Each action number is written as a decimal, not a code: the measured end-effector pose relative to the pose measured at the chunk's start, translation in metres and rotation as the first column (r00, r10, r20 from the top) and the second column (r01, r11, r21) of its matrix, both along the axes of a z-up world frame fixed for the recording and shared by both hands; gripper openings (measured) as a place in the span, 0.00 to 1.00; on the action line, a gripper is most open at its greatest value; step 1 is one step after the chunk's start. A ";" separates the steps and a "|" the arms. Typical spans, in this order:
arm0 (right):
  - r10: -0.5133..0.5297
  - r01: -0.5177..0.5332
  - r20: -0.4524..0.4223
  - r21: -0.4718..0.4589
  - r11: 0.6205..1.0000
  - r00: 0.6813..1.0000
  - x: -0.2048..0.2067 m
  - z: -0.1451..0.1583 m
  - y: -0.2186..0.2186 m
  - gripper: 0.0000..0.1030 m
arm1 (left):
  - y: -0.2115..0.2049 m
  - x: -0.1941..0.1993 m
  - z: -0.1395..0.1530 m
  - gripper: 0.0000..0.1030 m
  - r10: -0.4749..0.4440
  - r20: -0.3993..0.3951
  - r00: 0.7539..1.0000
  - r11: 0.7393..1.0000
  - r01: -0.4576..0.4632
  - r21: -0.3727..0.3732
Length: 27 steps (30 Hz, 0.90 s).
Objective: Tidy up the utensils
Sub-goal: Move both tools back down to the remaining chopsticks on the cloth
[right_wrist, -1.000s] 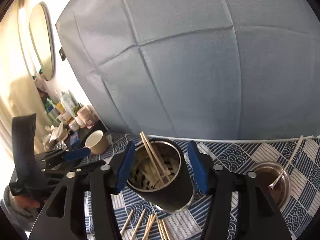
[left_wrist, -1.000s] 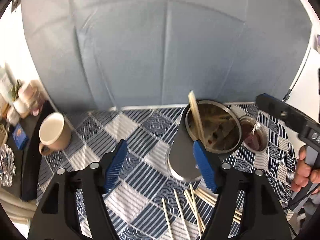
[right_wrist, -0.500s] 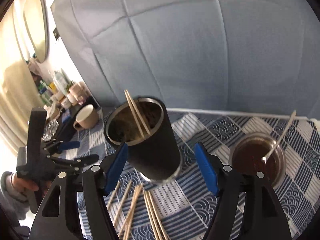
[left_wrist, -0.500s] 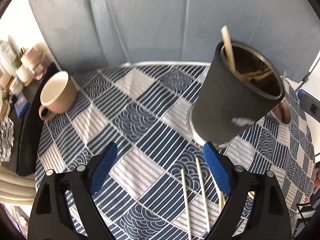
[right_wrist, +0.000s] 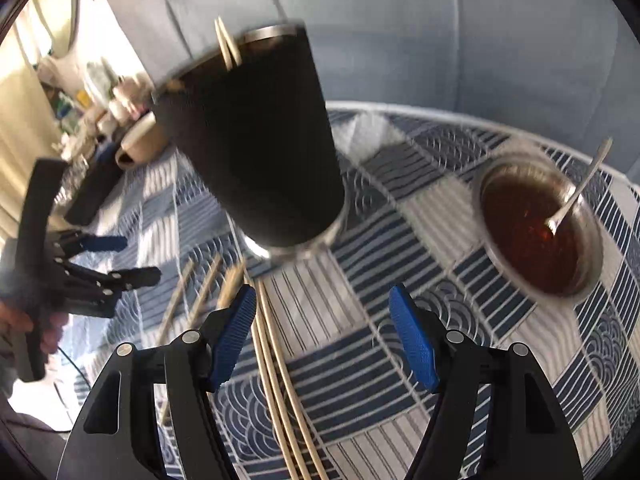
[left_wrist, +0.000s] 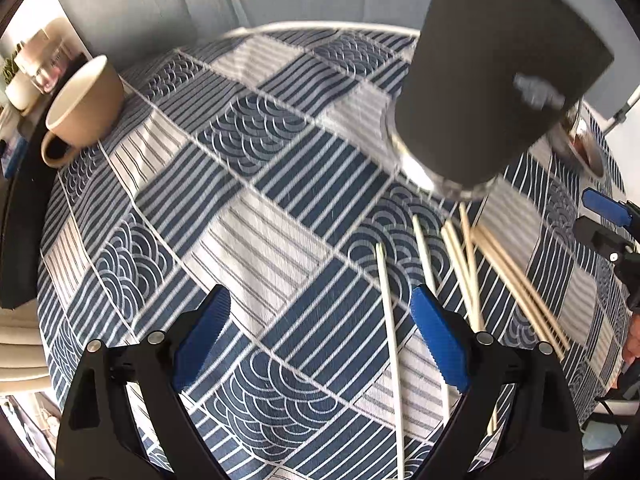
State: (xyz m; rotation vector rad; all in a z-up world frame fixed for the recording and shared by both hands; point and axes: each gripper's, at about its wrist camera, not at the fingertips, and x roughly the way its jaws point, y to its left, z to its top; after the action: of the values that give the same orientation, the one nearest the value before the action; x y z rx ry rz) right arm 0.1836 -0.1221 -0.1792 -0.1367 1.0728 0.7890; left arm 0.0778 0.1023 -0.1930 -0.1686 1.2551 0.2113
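A tall dark utensil holder point(left_wrist: 492, 80) with a metal base stands on the patterned tablecloth; in the right wrist view point(right_wrist: 256, 148) two chopsticks point(right_wrist: 228, 46) stick out of its rim. Several loose chopsticks point(left_wrist: 472, 268) lie on the cloth in front of it, also in the right wrist view point(right_wrist: 280, 364). My left gripper point(left_wrist: 320, 340) is open and empty, low over the cloth, with one pale chopstick point(left_wrist: 390, 344) between its fingers. My right gripper point(right_wrist: 324, 336) is open and empty above the chopsticks, in front of the holder.
A beige mug point(left_wrist: 84, 108) stands at the far left of the table. A glass bowl of dark sauce point(right_wrist: 532, 228) with a spoon point(right_wrist: 576, 192) stands right of the holder. Shelf clutter lies beyond the left table edge point(left_wrist: 24, 184).
Both grippers have dropped lower and pulled back toward the near side; the holder now looms above and the loose chopsticks are close below. Both stay open.
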 end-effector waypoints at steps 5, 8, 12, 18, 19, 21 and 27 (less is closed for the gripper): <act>0.038 -0.039 -0.031 -0.053 0.998 0.999 -0.011 -0.019 0.007 0.63 | -0.005 -0.006 -0.012 0.87 -0.012 -0.037 0.999 1.000 0.013 0.015; 0.054 -0.058 -0.042 -0.089 0.994 0.998 -0.017 -0.029 0.012 0.63 | -0.007 -0.008 -0.018 0.87 -0.017 -0.055 0.998 1.000 0.019 0.024; 0.068 -0.073 -0.041 -0.120 0.990 0.997 -0.022 -0.036 0.016 0.63 | -0.009 -0.012 -0.026 0.88 -0.021 -0.063 0.998 1.000 0.023 0.017; 0.070 -0.073 -0.023 -0.184 0.980 0.997 -0.022 -0.042 0.019 0.63 | -0.010 -0.013 -0.031 0.88 -0.045 -0.077 0.996 0.998 0.047 0.028; 0.072 -0.075 -0.020 -0.190 0.979 0.997 -0.023 -0.042 0.020 0.63 | -0.012 -0.011 -0.032 0.88 -0.051 -0.079 0.996 0.998 0.053 0.034; 0.073 -0.076 -0.023 -0.193 0.978 0.997 -0.022 -0.043 0.019 0.63 | -0.015 -0.009 -0.034 0.88 -0.050 -0.088 0.995 0.998 0.053 0.028; 0.140 -0.126 0.032 -0.270 0.955 0.990 -0.033 -0.042 0.032 0.63 | -0.017 -0.006 -0.037 0.93 -0.031 -0.103 0.994 0.998 0.035 0.042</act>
State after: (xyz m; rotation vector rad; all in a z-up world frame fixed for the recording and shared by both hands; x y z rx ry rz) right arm 0.1507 -0.0899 -0.2214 -0.4606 1.1265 0.7538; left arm 0.0718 0.0857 -0.2301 -0.1001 1.3529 0.2207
